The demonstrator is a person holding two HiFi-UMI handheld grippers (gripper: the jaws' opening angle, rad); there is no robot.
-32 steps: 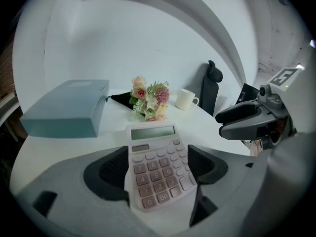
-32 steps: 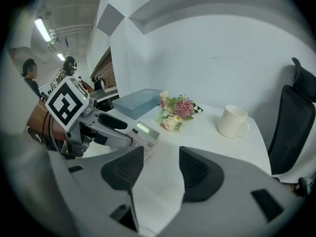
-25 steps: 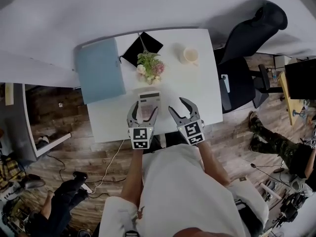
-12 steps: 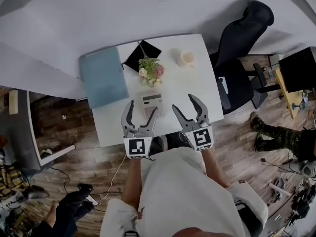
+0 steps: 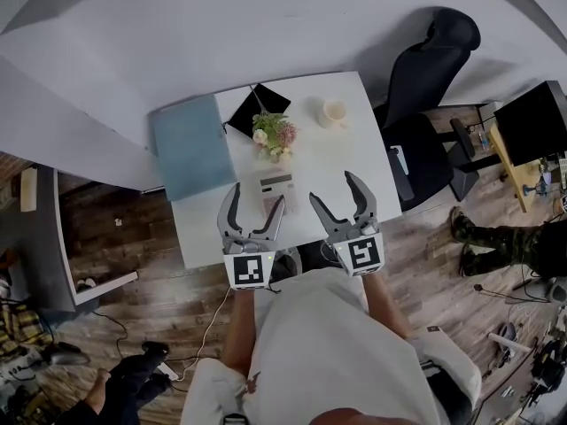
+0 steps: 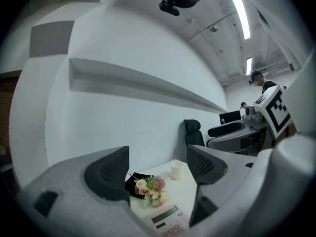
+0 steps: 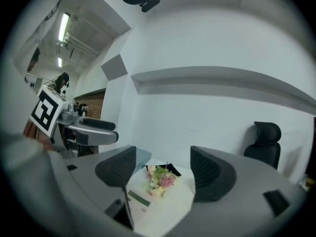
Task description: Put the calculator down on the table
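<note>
On the table [image 5: 354, 144], the calculator [image 5: 275, 191] is laid flat. Above it, the left gripper [image 5: 255, 205] is held wide open and empty; the jaws of the right gripper [image 5: 335, 195] are being opened, with nothing between them.

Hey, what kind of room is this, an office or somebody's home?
Most likely an office or lab workspace: a white desk with a calculator on it, a black swivel office chair beside it, and a dark monitor at another workstation.
</note>
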